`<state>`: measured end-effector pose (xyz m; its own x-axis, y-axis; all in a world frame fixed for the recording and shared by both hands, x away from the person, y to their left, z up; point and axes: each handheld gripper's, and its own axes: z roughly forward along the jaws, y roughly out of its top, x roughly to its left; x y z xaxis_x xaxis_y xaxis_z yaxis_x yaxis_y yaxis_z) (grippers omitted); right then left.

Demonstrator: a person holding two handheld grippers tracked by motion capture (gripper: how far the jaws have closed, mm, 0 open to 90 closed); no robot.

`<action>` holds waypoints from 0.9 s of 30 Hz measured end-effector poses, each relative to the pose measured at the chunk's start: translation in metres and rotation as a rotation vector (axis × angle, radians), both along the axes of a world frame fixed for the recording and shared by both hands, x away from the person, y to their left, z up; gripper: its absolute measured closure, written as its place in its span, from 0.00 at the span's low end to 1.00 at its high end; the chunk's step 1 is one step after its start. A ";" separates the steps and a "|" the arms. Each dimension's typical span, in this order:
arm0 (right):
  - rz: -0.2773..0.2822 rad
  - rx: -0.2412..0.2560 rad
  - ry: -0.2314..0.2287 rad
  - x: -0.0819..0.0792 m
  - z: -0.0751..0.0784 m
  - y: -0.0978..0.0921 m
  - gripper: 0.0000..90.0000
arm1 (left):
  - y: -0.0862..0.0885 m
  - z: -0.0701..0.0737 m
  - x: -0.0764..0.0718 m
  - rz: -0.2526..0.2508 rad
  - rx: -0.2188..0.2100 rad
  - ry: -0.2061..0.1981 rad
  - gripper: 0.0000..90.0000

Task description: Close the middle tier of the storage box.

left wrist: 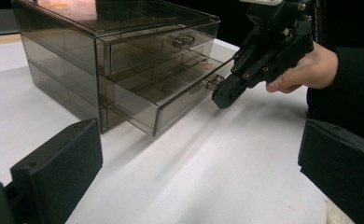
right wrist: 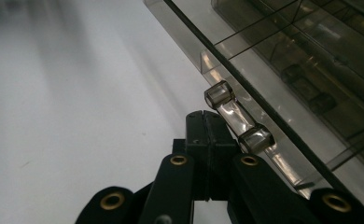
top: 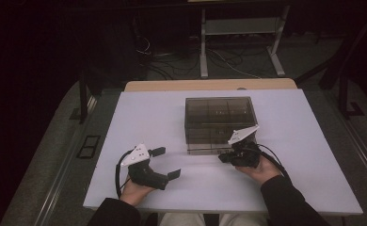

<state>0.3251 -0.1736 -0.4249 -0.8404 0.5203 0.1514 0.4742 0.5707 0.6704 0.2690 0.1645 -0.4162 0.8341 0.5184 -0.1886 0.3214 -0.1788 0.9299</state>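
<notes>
A smoky clear drawer box [top: 219, 117] stands mid-table. Its lower drawer [left wrist: 171, 100] is pulled partly out and the top drawer [left wrist: 147, 46] is in. My right gripper [top: 223, 157] is shut, with its tips at the front of the lower drawer. In the right gripper view the closed jaws [right wrist: 206, 119] lie right beside the clear bar handle [right wrist: 236, 116], which is not between them. My left gripper [top: 166, 163] rests on the table to the left of the box, open and holding nothing. Its pads [left wrist: 59, 163] frame the drawer front and the right gripper [left wrist: 224, 95].
The white table top [top: 139, 117] has bare room left and right of the box. A wooden strip [top: 210, 84] runs along its far edge. Beyond it, on the dark floor, are cables and a metal stand [top: 240, 42].
</notes>
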 end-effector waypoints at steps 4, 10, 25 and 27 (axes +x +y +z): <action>-0.004 0.003 -0.001 0.004 0.000 0.001 0.98 | 0.000 0.000 0.000 0.000 -0.001 0.000 0.00; -0.010 0.008 -0.001 0.007 0.000 0.002 0.98 | 0.000 0.000 0.000 -0.001 -0.002 -0.001 0.00; -0.017 0.015 0.001 0.012 -0.001 0.003 0.98 | 0.000 0.000 0.000 -0.001 -0.002 -0.001 0.00; -0.017 0.015 0.000 0.012 -0.001 0.003 0.98 | 0.000 0.000 0.000 -0.001 -0.002 -0.001 0.00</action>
